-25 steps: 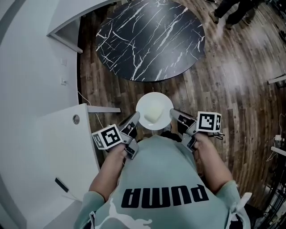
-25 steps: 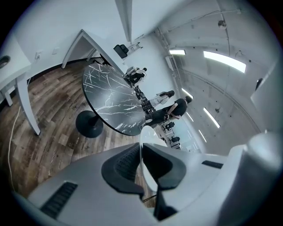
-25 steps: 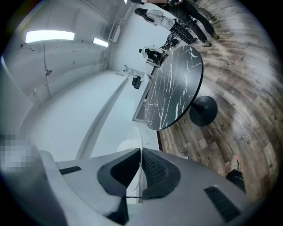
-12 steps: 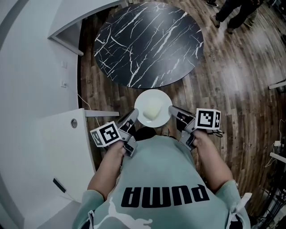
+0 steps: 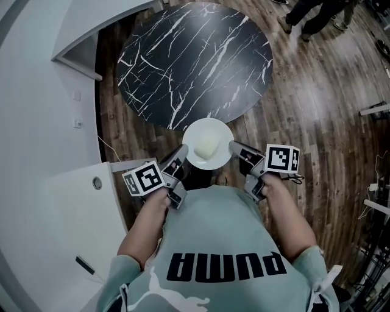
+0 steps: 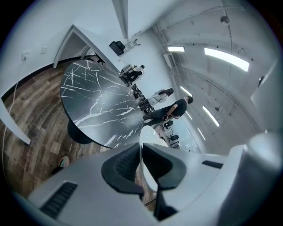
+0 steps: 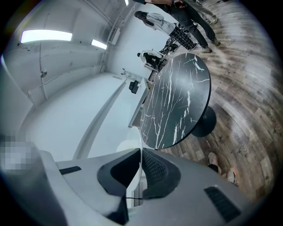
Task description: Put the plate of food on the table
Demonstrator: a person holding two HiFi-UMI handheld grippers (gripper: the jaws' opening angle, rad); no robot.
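A round white plate (image 5: 208, 144) with a pale lump of food (image 5: 207, 145) hangs in the air just short of the near edge of the round black marble table (image 5: 195, 58). My left gripper (image 5: 184, 152) is shut on the plate's left rim, my right gripper (image 5: 233, 146) shut on its right rim. In the left gripper view the plate's thin rim (image 6: 148, 152) runs between the dark pads, with the table (image 6: 101, 106) ahead. The right gripper view shows the rim (image 7: 132, 159) clamped the same way and the table (image 7: 177, 101) beyond.
A white counter (image 5: 73, 213) with a round hole stands at my left, a white wall (image 5: 36, 79) behind it. Dark wood floor (image 5: 317, 122) surrounds the table. A person's legs (image 5: 308, 18) show at the far right beyond the table. The table's black pedestal (image 7: 208, 121) is under it.
Both grippers and the plate have moved forward, so the plate now reaches the table's near edge. The grip on the rim is unchanged.
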